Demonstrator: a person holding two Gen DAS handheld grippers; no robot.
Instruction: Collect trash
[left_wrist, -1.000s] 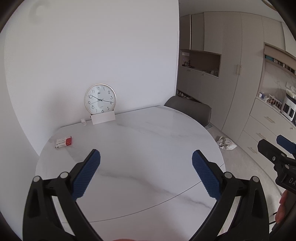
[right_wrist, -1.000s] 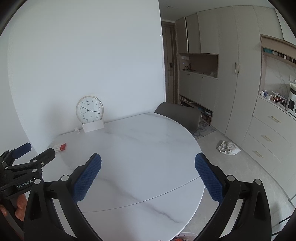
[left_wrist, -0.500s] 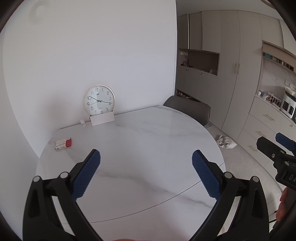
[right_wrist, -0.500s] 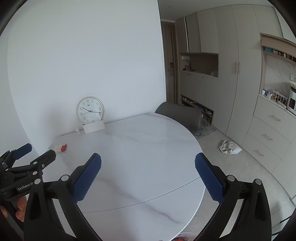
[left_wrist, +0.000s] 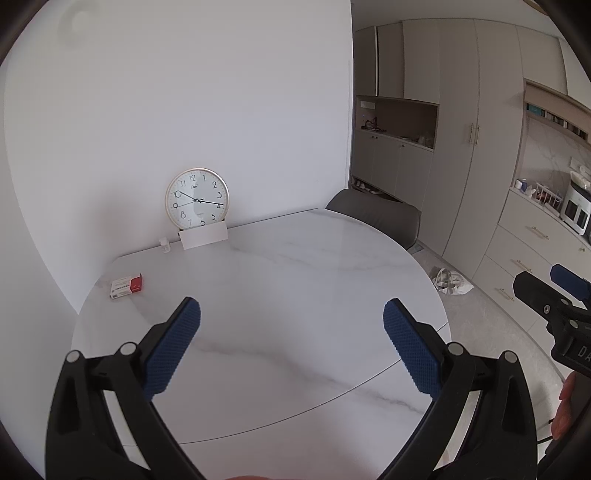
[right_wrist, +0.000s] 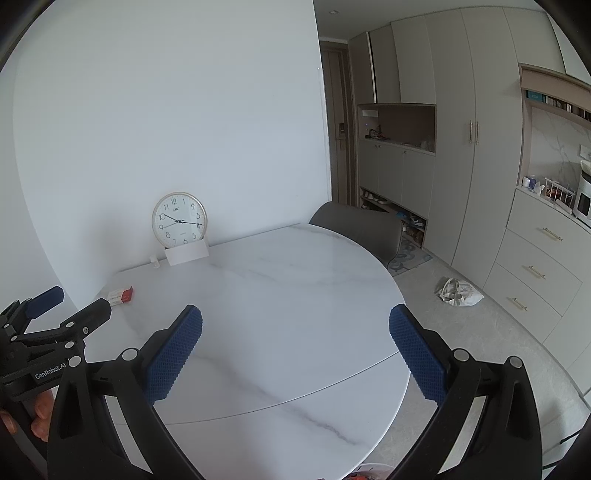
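**A:** Where is the trash lying?

**B:** The likeliest piece, a crumpled white bag (right_wrist: 459, 291), is sitting on the pale floor, off the right-hand edge of the round marble table (right_wrist: 280, 302) and just in front of the drawer cabinets (right_wrist: 535, 273). It is lying below table height, ahead and to the right of both tools.

**A:** Any long axis to line up with?

**B:** None to speak of; it is slumping in a lump, a little wider than tall.

**A:** Which side is nearer?

**B:** The right gripper (right_wrist: 295, 350), I'm judging. The bag is showing just past its right finger, while the left gripper (left_wrist: 291, 347) is hovering over the table's middle with the whole right rim between it and the bag.

**A:** Are the tools holding anything?

**B:** No. Both are standing spread wide, blue pads (left_wrist: 173, 350) facing each other across bare marble, gripping nothing.

**A:** And the small red-and-white box (left_wrist: 126, 286)?

**B:** It is resting at the table's far left, near the clock (left_wrist: 197, 202); if that counts as trash, the left side is closer.
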